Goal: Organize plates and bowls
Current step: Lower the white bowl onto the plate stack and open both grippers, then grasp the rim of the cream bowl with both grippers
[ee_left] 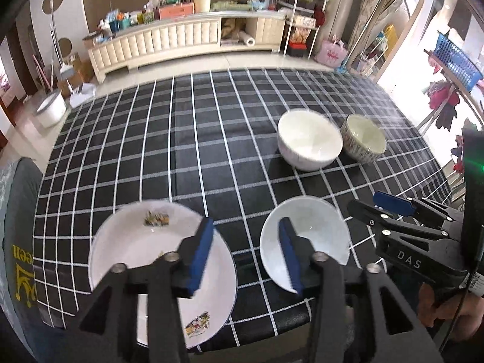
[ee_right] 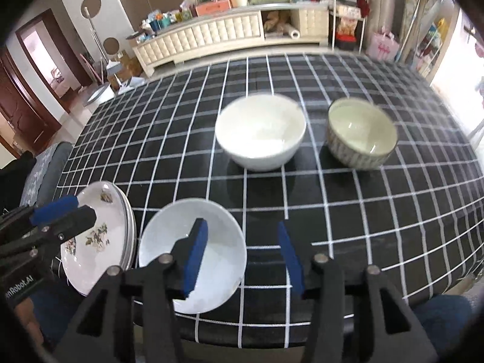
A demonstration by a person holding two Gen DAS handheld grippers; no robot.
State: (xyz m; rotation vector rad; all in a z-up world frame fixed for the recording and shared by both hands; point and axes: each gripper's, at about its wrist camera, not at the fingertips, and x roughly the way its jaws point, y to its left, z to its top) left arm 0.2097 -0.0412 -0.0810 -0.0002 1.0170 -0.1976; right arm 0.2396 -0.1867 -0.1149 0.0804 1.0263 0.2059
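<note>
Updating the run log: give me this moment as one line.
left gripper: open, empty | right gripper: open, empty | floral white plates: stacked | plain white plate: beside | white bowl, striped bowl: apart

**Table surface and the dishes resting on it**

A table point(ee_right: 393, 211) covered by a black cloth with a white grid carries four groups of dishes. A stack of decorated plates point(ee_right: 99, 242) lies at the near edge; just beside it sits a plain white plate point(ee_right: 217, 236). Farther off stand a white bowl point(ee_right: 260, 136) and a patterned bowl point(ee_right: 361, 136), close together.
</note>
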